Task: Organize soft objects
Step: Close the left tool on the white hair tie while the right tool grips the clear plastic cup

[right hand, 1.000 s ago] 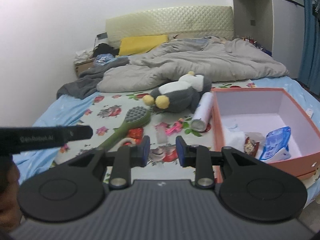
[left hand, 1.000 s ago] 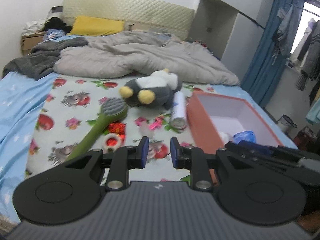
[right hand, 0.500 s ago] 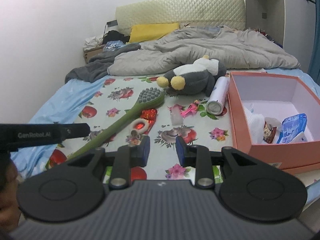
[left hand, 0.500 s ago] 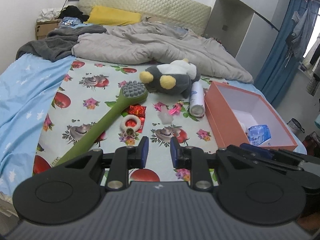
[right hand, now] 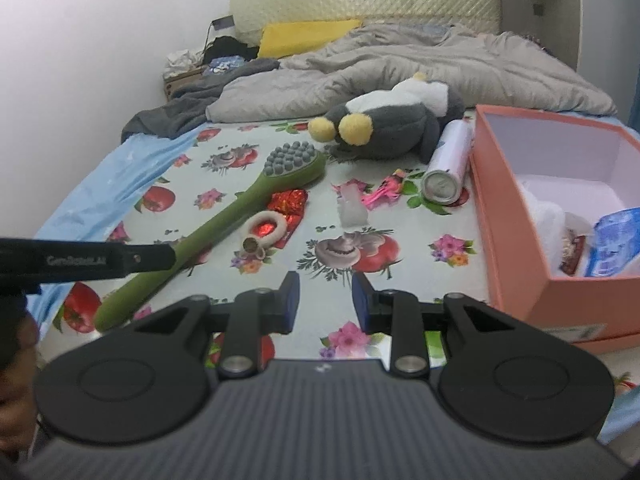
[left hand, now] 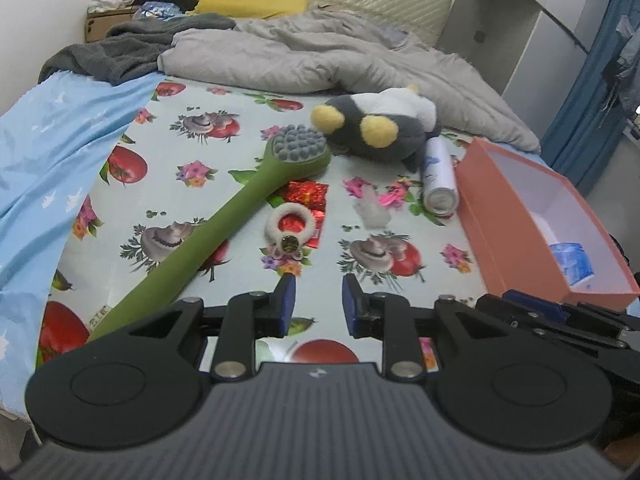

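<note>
A grey and white plush penguin (left hand: 376, 128) (right hand: 392, 124) lies on the fruit-print sheet, beside a white spray can (left hand: 438, 172) (right hand: 448, 160). A fluffy white hair tie (left hand: 290, 224) (right hand: 264, 228) rests on a red foil wrapper (left hand: 306, 192), next to a long green brush (left hand: 240, 216) (right hand: 224, 228). An orange box (left hand: 500, 216) (right hand: 516, 240) at the right holds a blue packet (right hand: 616, 240) and a white soft bundle (right hand: 548, 216). My left gripper (left hand: 316, 304) hovers short of the hair tie, its jaws opening with nothing between them. My right gripper (right hand: 325, 300) hangs open and empty over the sheet.
A pink clip (left hand: 394, 196) and a small clear piece (left hand: 372, 212) lie between the hair tie and the can. A rumpled grey duvet (left hand: 320, 56), a dark blanket and a yellow pillow (left hand: 248, 0) fill the far half of the bed. Blue sheet (left hand: 48, 152) drapes left.
Both grippers have come down and closer to the bed, so the brush, hair tie and box look larger. The left jaws stand slightly wider.
</note>
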### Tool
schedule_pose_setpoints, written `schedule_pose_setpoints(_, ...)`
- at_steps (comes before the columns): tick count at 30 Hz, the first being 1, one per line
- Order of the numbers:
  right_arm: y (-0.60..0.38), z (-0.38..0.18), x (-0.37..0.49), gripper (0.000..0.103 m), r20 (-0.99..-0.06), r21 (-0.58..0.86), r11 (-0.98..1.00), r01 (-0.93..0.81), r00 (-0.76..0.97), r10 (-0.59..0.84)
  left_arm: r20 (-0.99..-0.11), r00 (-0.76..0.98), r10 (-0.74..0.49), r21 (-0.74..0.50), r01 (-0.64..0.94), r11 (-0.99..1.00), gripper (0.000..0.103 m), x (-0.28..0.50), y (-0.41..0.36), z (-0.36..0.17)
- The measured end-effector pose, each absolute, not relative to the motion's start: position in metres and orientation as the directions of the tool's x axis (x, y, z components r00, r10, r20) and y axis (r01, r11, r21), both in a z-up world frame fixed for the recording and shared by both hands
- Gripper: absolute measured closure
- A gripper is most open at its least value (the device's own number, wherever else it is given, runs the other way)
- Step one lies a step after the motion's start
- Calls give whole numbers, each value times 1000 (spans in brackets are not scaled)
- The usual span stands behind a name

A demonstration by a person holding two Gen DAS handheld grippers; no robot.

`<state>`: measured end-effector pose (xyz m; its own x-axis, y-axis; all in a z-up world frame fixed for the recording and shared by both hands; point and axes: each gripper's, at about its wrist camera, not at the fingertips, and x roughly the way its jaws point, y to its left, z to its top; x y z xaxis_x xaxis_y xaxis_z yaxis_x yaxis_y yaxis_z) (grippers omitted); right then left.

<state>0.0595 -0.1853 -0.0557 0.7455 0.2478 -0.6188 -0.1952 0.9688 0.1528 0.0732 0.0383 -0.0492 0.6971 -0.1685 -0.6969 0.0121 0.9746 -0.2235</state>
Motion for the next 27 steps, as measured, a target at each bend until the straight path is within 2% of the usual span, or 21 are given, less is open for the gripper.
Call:
schedule_pose_setpoints(5, -179, -71, 85, 70, -635, 147, 965, -218, 727, 261, -713, 685, -148, -220, -19, 975, 66, 98, 43, -69)
schedule_pose_setpoints(6, -179, -74, 90, 66, -639, 150, 964, -218, 723, 263, -718, 680, -146, -220, -23, 975, 65, 103, 44, -74)
schedule_pose_setpoints(9, -179, -82, 107, 60, -647, 157, 963, -217, 714, 266, -733, 666, -143, -216, -28, 976, 63, 121, 43, -86)
schedule_pose_setpoints(16, -177, -106, 144, 60, -681, 156, 965, -212, 685, 260, -744, 655, -133, -196, -23, 980, 60, 158, 41, -108)
schedule_pose_setpoints(27, -168, -134, 208, 60, -695, 122, 970, -209, 679, 234, -756, 646, -110, -144, 0, 990, 49, 202, 35, -138)
